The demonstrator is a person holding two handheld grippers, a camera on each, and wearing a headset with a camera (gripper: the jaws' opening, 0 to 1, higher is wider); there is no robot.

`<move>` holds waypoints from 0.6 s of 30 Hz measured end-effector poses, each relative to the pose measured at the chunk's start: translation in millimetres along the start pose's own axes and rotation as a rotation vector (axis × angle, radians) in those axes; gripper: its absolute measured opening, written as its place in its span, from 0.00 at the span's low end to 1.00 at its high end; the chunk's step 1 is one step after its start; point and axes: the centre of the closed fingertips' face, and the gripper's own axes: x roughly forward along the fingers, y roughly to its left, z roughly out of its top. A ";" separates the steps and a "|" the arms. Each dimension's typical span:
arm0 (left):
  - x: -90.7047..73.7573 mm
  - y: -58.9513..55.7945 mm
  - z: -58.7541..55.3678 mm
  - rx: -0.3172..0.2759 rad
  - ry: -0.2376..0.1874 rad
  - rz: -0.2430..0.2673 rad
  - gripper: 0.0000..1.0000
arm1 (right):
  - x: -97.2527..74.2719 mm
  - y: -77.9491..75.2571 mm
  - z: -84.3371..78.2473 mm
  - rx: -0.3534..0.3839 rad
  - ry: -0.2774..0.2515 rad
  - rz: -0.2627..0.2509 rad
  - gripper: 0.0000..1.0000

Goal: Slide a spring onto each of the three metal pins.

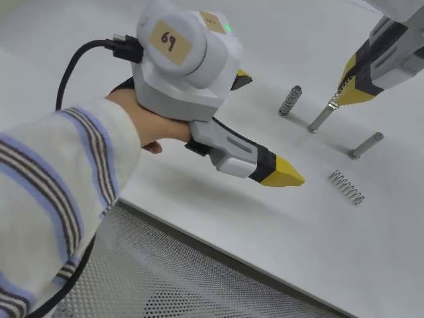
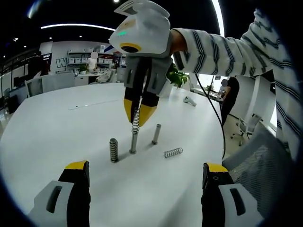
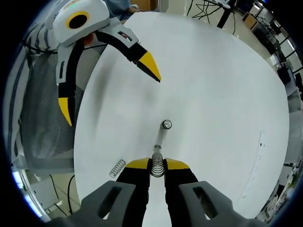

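My right gripper is shut on a spring and holds it over the tip of the middle metal pin. To the left of that pin, another pin wears a spring. The third pin is bare. A loose spring lies flat on the white table. My left gripper hovers nearer the table's front, its jaws wide open and holding nothing.
The table's front edge runs diagonally, with a grey mesh chair below it. A black cable trails from the left gripper. Far across the table lies a small white object. Office desks and people stand in the background.
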 end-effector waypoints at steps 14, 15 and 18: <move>-1.9 5.8 2.9 0.007 -0.007 0.019 0.98 | 14.8 1.8 -0.7 0.003 0.014 0.010 0.08; -2.1 6.5 2.9 0.004 -0.008 0.022 0.98 | 15.8 3.9 -0.9 0.005 0.017 0.010 0.08; -1.5 6.2 1.6 -0.003 -0.001 0.023 0.98 | 20.1 2.8 -2.7 0.016 0.029 0.004 0.08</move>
